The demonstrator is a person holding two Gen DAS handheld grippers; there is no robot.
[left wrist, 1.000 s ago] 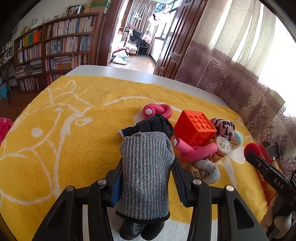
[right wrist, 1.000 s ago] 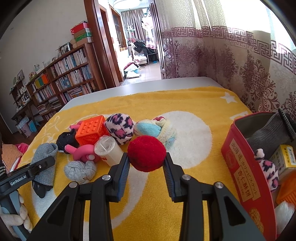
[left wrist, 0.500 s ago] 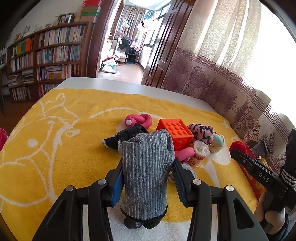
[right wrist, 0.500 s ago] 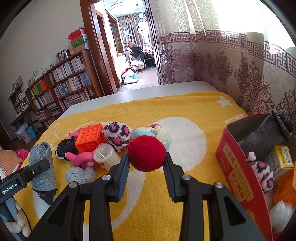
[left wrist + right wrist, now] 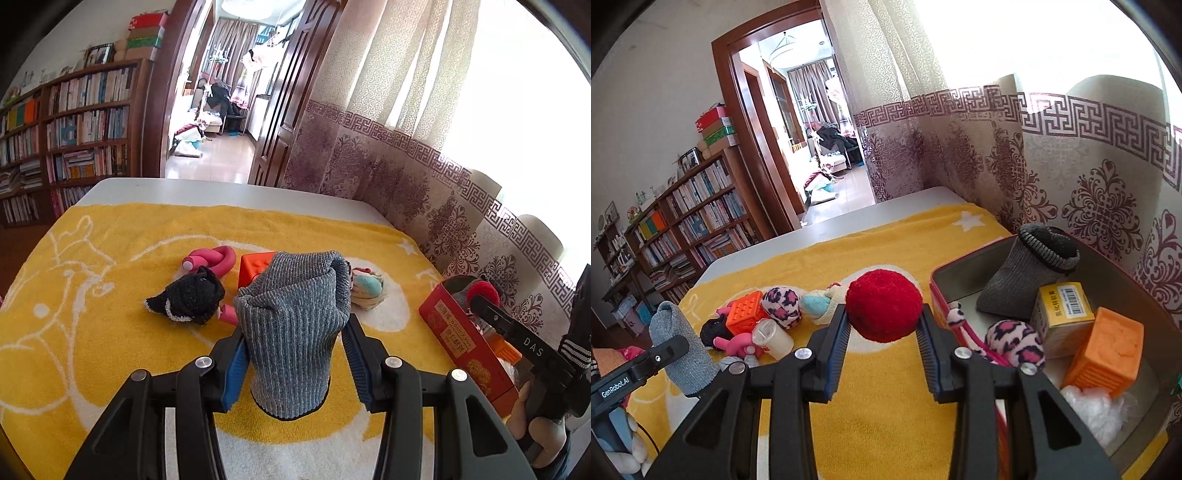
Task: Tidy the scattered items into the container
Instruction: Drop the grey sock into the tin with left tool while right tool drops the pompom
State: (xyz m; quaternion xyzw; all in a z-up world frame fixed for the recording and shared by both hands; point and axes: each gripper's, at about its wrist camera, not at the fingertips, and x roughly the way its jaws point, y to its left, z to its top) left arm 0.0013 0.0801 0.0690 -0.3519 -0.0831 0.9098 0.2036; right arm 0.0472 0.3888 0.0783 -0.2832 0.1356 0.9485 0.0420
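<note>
My left gripper (image 5: 293,363) is shut on a grey ribbed sock (image 5: 293,325) and holds it above the yellow towel (image 5: 92,332). My right gripper (image 5: 884,338) is shut on a red pom-pom ball (image 5: 884,305) beside the left rim of the red tin box (image 5: 945,266). The box shows at the right in the left wrist view (image 5: 458,343). In it lie a grey sock (image 5: 1030,269), a yellow carton (image 5: 1063,314), an orange cube (image 5: 1106,350) and a leopard ball (image 5: 1015,341).
On the towel lie a black sock (image 5: 188,297), a pink foam curler (image 5: 212,258), an orange block (image 5: 746,314), a leopard ball (image 5: 781,308), a pale blue sock ball (image 5: 820,302) and a white roll (image 5: 774,338). Curtains hang on the right, bookshelves on the left.
Both grippers have risen and moved right with their loads. The grey sock has lifted off the towel. The red ball has come up to the tin box's rim.
</note>
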